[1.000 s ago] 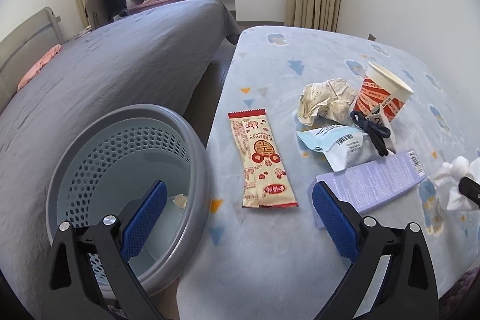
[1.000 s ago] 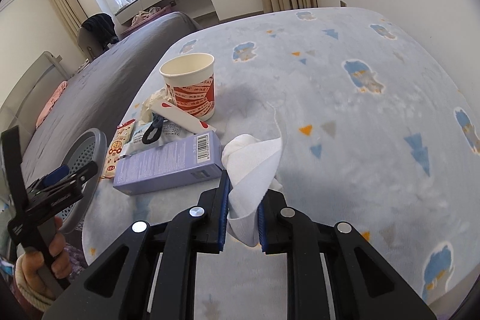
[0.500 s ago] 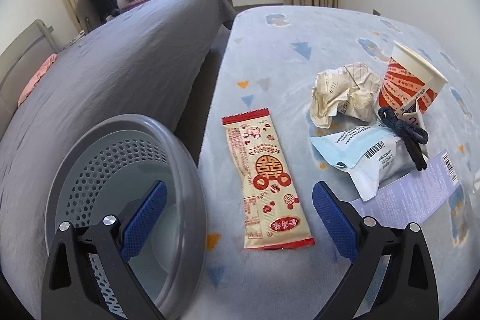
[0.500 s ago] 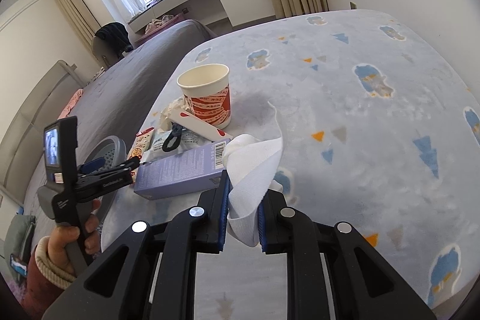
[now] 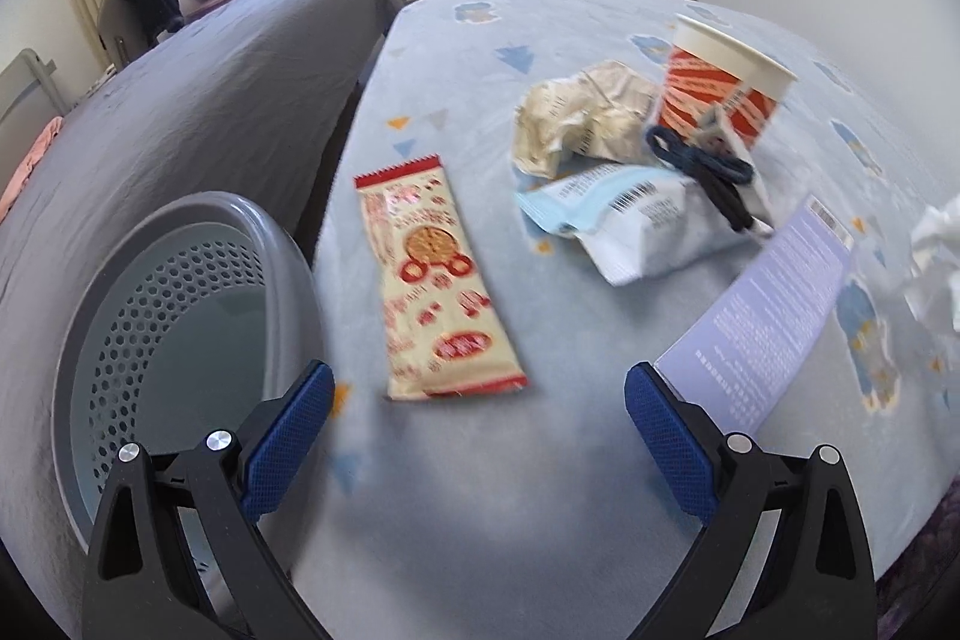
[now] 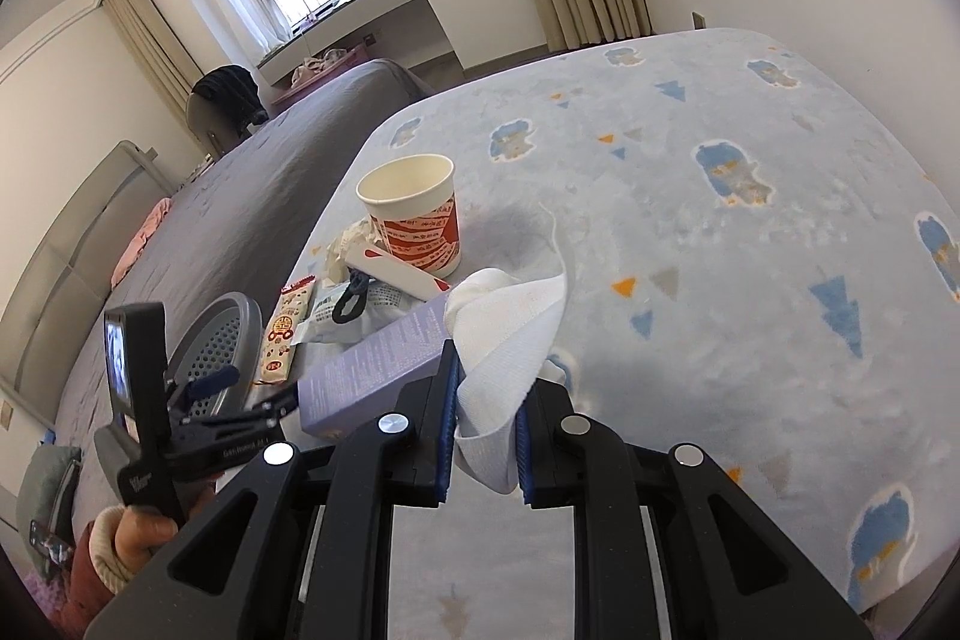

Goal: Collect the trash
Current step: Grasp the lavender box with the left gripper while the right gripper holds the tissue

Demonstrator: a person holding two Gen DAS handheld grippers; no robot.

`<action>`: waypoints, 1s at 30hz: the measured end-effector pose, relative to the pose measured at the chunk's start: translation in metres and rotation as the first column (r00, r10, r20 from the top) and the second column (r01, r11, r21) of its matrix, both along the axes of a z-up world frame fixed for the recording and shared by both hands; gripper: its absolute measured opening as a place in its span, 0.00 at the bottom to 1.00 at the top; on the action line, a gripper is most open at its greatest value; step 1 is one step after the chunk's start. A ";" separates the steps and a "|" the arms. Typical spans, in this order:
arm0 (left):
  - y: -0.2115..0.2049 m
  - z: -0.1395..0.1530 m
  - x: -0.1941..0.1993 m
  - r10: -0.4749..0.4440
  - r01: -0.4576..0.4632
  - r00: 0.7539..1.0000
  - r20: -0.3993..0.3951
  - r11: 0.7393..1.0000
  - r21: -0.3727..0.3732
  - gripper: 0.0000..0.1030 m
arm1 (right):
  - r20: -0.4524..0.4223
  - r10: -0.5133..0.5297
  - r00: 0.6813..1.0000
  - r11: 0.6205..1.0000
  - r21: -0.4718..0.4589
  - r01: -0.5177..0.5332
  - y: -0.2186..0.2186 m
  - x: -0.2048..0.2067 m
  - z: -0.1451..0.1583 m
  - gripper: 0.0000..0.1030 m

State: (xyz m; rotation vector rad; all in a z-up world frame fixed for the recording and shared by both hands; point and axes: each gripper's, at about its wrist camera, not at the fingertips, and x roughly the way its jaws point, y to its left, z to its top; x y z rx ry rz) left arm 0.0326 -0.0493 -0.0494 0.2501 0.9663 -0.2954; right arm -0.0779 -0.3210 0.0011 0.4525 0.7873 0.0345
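Observation:
My right gripper point(image 6: 483, 421) is shut on a white tissue point(image 6: 510, 334), held above the patterned blue bedspread point(image 6: 720, 250). My left gripper point(image 5: 477, 400) stands open just short of a red and cream snack wrapper point(image 5: 435, 274), with nothing between its blue pads; it also shows at the left of the right wrist view point(image 6: 252, 391). Beyond the wrapper lie a crumpled paper ball point(image 5: 579, 118), a pale blue packet point(image 5: 636, 220), a dark hair tie point(image 5: 708, 166), a red and white paper cup point(image 5: 717, 91) and a lilac box point(image 5: 762, 322). A grey perforated basket point(image 5: 150, 316) stands at the left.
A grey bed point(image 5: 180, 100) runs along the left behind the basket. A chair with dark clothing point(image 5: 144, 4) stands by the window. The wall and curtains close off the far side. A person's hand in a cream cuff point(image 6: 126, 532) holds the left gripper.
My left gripper has dropped and shifted right, from over the basket towards the snack wrapper. The right gripper has tilted up a little, still shut on the tissue.

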 end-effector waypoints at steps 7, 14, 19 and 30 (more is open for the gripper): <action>-0.029 -0.009 -0.029 -0.093 0.092 0.995 -0.039 0.995 -0.028 0.93 | 0.013 -0.020 1.000 1.000 0.003 0.020 -0.007 -0.005 0.005 0.16; -0.045 -0.010 -0.047 -0.126 0.126 0.991 -0.039 0.992 -0.019 0.93 | 0.021 -0.051 0.998 0.999 0.013 0.050 -0.018 -0.013 0.008 0.16; -0.048 0.004 -0.052 -0.122 0.121 0.992 -0.024 0.991 -0.051 0.93 | 0.019 -0.072 0.997 0.997 0.023 0.071 -0.028 -0.016 0.007 0.16; -0.079 0.030 -0.052 -0.181 0.180 0.984 0.002 0.978 -0.101 0.93 | 0.033 -0.096 0.995 0.994 0.045 0.095 -0.040 -0.023 0.010 0.16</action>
